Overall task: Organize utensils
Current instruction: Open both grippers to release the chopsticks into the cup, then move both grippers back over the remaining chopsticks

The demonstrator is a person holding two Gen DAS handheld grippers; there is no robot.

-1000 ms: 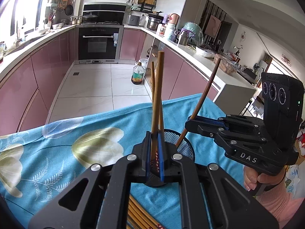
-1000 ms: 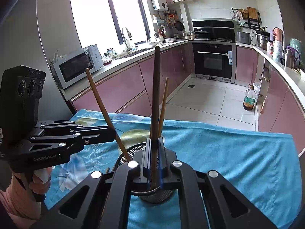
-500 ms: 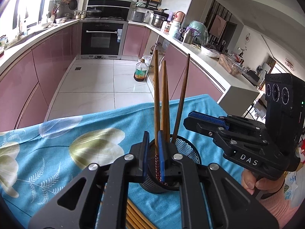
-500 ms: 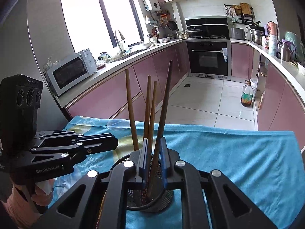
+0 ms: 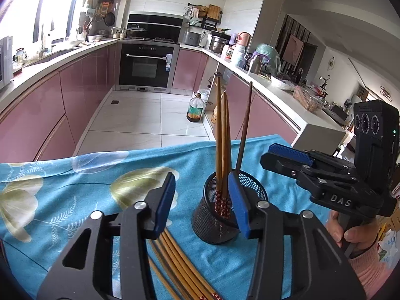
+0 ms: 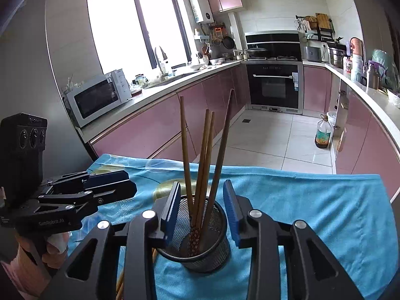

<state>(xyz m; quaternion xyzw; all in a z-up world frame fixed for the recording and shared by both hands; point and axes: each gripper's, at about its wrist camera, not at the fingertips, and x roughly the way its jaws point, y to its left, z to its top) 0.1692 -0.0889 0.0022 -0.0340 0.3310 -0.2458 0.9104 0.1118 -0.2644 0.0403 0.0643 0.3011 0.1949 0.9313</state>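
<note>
The left tool (image 5: 202, 205) stands wide open and holds nothing; its blue pads (image 5: 165, 203) are spread apart, the right-hand pad lying in front of the near rim of the black mesh cup (image 5: 225, 215), though whether it touches the rim cannot be told. Below and between its fingers a bundle of loose chopsticks (image 5: 175, 262) lies flat on the table, which is covered by a blue flowered cloth (image 5: 62, 190). Just right of that bundle the mesh cup stands upright on the cloth, and four chopsticks (image 5: 222, 145) stand in it, patterned ends down: three lighter ones close together and a darker one leaning to the right. Farther right, the right tool (image 6: 201, 208) is also spread open and grips nothing; in its own view its two pads (image 6: 172, 210) sit either side of the cup (image 6: 200, 245), level with the rim, with the four standing chopsticks (image 6: 205, 160) rising between them and apart from both pads. In the left wrist view the right tool (image 5: 285, 153) hangs beside the cup, a little above its rim. Nothing stands between either tool and the cup.
</note>
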